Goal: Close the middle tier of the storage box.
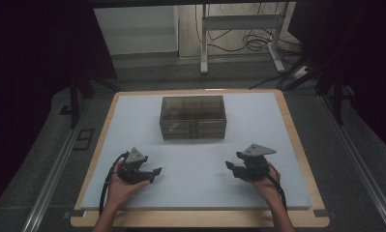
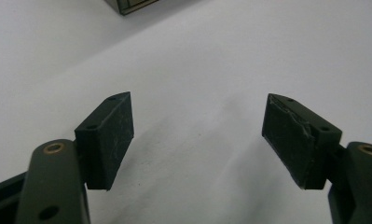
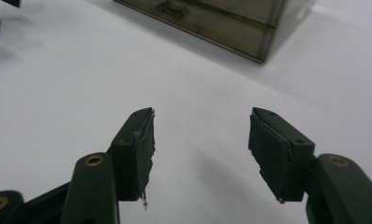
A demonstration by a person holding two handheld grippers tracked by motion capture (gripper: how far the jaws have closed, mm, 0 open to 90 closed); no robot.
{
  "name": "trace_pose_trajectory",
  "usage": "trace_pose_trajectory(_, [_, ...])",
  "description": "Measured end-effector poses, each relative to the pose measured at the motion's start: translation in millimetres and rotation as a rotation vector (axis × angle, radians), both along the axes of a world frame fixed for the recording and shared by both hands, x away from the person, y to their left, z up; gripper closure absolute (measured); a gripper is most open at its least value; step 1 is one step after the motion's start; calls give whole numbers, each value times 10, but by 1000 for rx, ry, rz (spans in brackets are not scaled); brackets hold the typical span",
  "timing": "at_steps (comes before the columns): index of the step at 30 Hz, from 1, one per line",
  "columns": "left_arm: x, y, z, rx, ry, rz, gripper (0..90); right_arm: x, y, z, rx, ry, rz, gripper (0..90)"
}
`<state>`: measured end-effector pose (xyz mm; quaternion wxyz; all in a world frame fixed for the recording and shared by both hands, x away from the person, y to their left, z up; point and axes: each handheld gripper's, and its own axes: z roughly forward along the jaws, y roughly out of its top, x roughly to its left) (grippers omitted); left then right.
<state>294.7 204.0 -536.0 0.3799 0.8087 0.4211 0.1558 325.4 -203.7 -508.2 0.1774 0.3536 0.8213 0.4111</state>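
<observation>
**Two open hand-held grippers low on the surface, smoky box at twelve o'clock**

In the high view the left hand-held gripper [image 1: 152,175] sits at about seven o'clock on the pale surface [image 1: 258,125], held in the person's left hand [image 1: 119,187]. Its jaws point toward three o'clock, inward across the sheet. In the left gripper view its jaws stand wide apart, and between the worn pads [image 2: 113,135] lies bare surface, nothing gripped.

The right hand-held gripper [image 1: 231,169] mirrors it at about five o'clock, held in the right hand [image 1: 267,184], jaws pointing toward nine o'clock. In the right gripper view its jaws are parted, somewhat less widely than the left pair, with nothing between them. The pad [image 3: 144,144] on one jaw looks frayed at its lower edge.

The translucent dark box [image 1: 193,117] stands at twelve o'clock from the midpoint between the two grippers, well apart from both, resting flat on the surface with its long side facing the person. In the right gripper view it lies ahead at about one o'clock; a latch-like fitting [image 3: 168,8] shows on its front.
</observation>
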Motion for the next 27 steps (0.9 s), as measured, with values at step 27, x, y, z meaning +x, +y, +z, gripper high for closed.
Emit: trace_pose_trajectory(27, [5,44,20,-6,-12,11,256,-57,-180,-6,8,5,-8,352])
